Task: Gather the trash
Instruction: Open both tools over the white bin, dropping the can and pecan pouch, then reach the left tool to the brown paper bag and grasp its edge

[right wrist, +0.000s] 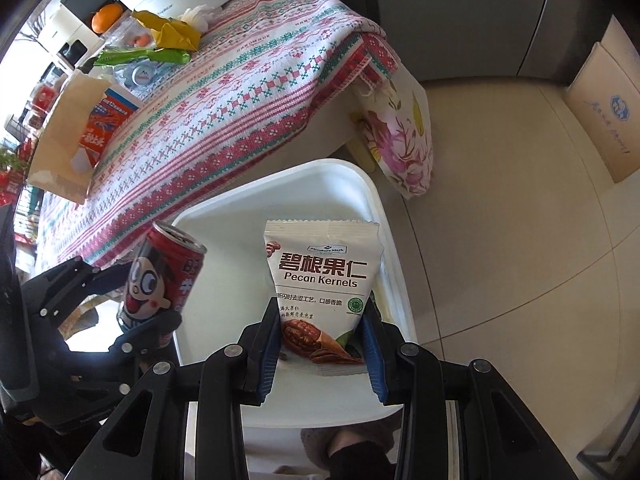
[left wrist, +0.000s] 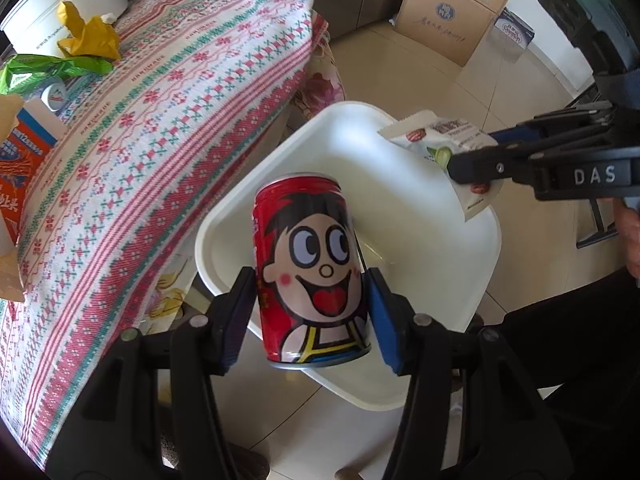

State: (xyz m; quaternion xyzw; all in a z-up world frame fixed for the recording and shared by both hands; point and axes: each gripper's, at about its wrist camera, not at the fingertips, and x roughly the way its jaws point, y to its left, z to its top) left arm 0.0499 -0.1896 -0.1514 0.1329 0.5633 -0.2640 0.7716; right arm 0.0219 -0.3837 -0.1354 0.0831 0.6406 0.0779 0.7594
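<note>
Jaws of both grippers are clamped on trash above a white bin point(left wrist: 404, 396) that stands on the tiled floor point(right wrist: 500, 240) beside the table point(left wrist: 168, 128), which is covered by a patterned cloth. A red can point(left wrist: 312, 272) with a cartoon face is held upright by the left gripper point(left wrist: 312, 312) over the bin's near edge. A pecan kernel packet point(right wrist: 324, 280) is pinched at its lower part by the right gripper point(right wrist: 320, 344). More wrappers, apparently crumpled, are left on the table point(right wrist: 172, 32).

Red cartoon-face can point(left wrist: 312, 268), white pecan packet point(right wrist: 326, 276), white bin point(left wrist: 420, 184), red-green patterned tablecloth point(left wrist: 168, 120), yellow wrapper point(left wrist: 90, 34)
</note>
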